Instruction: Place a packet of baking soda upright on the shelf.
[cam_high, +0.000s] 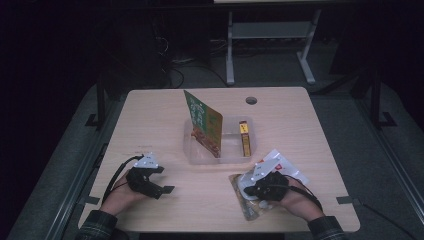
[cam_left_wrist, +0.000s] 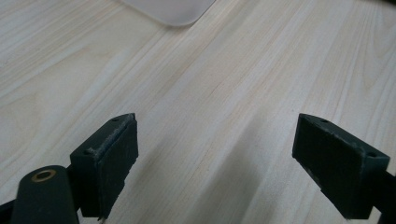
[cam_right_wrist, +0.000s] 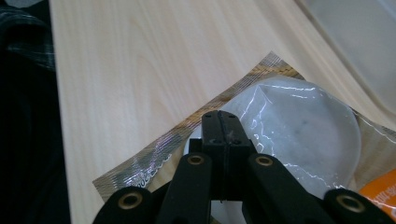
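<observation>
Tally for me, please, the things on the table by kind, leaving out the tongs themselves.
Clear plastic container: 1
Packages inside the container, a green and orange packet and a small yellow box: 2
Packages lying on the table outside it, a clear-fronted packet and a white pouch: 2
Total: 5

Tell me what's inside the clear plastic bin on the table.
The clear bin holds a green and orange packet standing tilted on edge, and a small yellow and red box lying along its right side. Whatever lies behind the packet is hidden.
</observation>
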